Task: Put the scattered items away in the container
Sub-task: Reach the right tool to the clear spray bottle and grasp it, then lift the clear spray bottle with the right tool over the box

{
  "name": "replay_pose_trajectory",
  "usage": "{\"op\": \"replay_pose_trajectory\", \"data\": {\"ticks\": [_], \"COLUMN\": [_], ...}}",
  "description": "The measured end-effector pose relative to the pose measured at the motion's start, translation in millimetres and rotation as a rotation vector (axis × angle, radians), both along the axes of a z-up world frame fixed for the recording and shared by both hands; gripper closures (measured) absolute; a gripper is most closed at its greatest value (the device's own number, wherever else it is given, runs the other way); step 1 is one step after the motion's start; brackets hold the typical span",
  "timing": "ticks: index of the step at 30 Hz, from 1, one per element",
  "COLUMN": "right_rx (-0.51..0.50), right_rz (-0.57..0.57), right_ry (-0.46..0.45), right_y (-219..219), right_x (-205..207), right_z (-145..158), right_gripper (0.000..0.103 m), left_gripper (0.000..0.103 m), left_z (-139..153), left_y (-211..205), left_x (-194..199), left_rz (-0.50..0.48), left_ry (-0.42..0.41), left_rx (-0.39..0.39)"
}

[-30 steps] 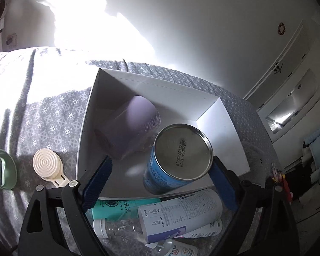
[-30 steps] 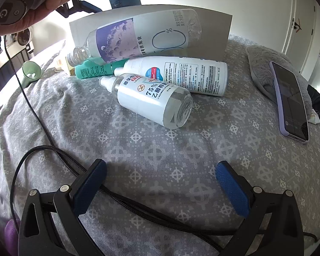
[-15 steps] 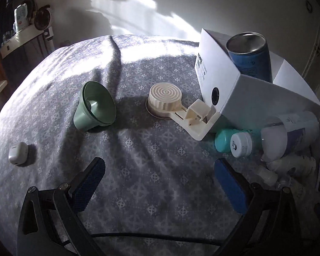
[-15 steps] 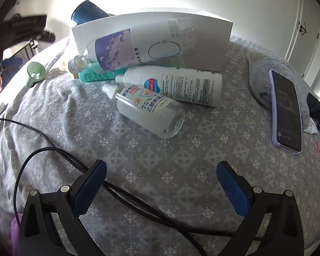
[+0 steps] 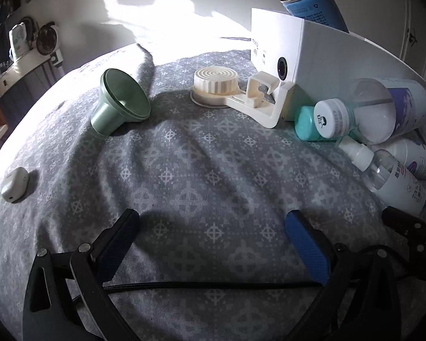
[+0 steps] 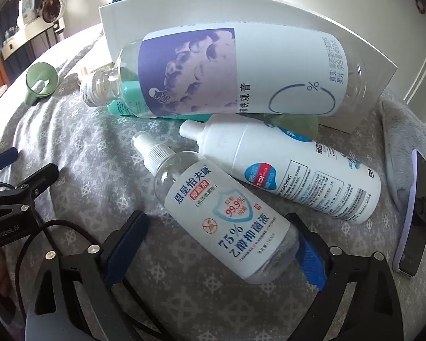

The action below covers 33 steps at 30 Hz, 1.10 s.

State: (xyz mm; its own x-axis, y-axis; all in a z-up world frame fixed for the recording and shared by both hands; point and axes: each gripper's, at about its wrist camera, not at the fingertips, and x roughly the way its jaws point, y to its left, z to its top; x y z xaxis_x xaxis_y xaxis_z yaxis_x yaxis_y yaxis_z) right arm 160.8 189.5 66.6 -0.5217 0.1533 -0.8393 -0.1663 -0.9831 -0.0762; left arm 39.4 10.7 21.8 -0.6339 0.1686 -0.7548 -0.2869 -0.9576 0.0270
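A white box (image 5: 321,54) stands on the grey patterned bedspread with a blue can (image 5: 312,2) in it. My left gripper (image 5: 213,244) is open and empty, low over the bedspread, facing a green funnel-shaped cup (image 5: 119,105) and a cream suction hook (image 5: 235,93). My right gripper (image 6: 215,253) is open, its jaws on either side of the base of a clear 75% alcohol spray bottle (image 6: 221,213). Beyond it lie a white pump bottle (image 6: 292,167), a large clear bottle with a purple label (image 6: 227,71) and a teal bottle (image 6: 127,102), all against the box (image 6: 284,17).
A small white earbud case (image 5: 14,184) lies at the far left. A phone in a purple case (image 6: 417,216) lies on a grey towel (image 6: 403,130) at the right. A black cable (image 5: 213,285) runs under the left gripper. A shelf stands beyond the bed.
The left gripper left the blue can in the box and swung down low to the left of the box. The right gripper moved forward around the alcohol bottle's base.
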Motion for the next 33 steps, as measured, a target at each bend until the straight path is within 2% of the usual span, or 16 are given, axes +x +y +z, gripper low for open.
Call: {"op": "replay_pose_trajectory", "data": {"ticks": [1,4,12,17,18,19,21,25,29,30,32,33], "right_rx": [-0.013,-0.006,0.027,0.050,0.041,0.031,0.020,0.021,-0.094,-0.116,-0.159,-0.184], "right_rz": [0.017,0.053,0.028,0.006,-0.003,-0.013,-0.028,-0.050,-0.092,-0.111,-0.148,-0.165], "right_ry": [-0.002,0.001,0.163,0.260,0.277,0.289,0.309,0.264,0.219,0.200,0.157,0.141], "right_y": [-2.3,-9.2,-1.9,5.9,8.8,12.9,18.8,28.1,41.1,44.0,49.1,51.9], "right_x": [2.9,16.2,64.5,72.7,73.1,76.1,76.7,74.4,87.9,92.4,101.3,106.4], "right_z": [2.0,8.5,63.2,102.4,108.3,113.9,121.7,110.6,87.5,80.9,66.6,59.1], "right_gripper": [0.051,0.061,0.065,0.070,0.089,0.101,0.101,0.101,0.100,0.096,0.076,0.053], "left_gripper": [0.000,0.000,0.000,0.000,0.000,0.000,0.000,0.000,0.000,0.000,0.000,0.000], "left_z": [-1.1,-1.8,-1.8,-1.4,-1.4,-1.4,-1.4,-1.6,-1.6,-1.6,-1.6,-1.6], "left_y": [-0.2,0.1,0.0,-0.4,-0.4,-0.6,-0.5,-0.4,-0.3,-0.3,-0.4,-0.4], "left_x": [0.5,1.5,2.9,5.5,5.5,5.5,5.5,5.3,5.2,5.2,5.2,5.2], "left_rz": [0.000,-0.001,-0.001,-0.002,-0.002,-0.002,-0.002,-0.002,-0.002,-0.002,-0.002,-0.002], "left_ry": [0.000,0.000,0.001,0.002,0.003,0.003,0.003,0.002,0.002,0.002,0.002,0.002], "left_rx": [0.001,0.002,-0.001,-0.004,-0.004,-0.004,-0.004,-0.004,-0.004,-0.004,-0.004,-0.004]}}
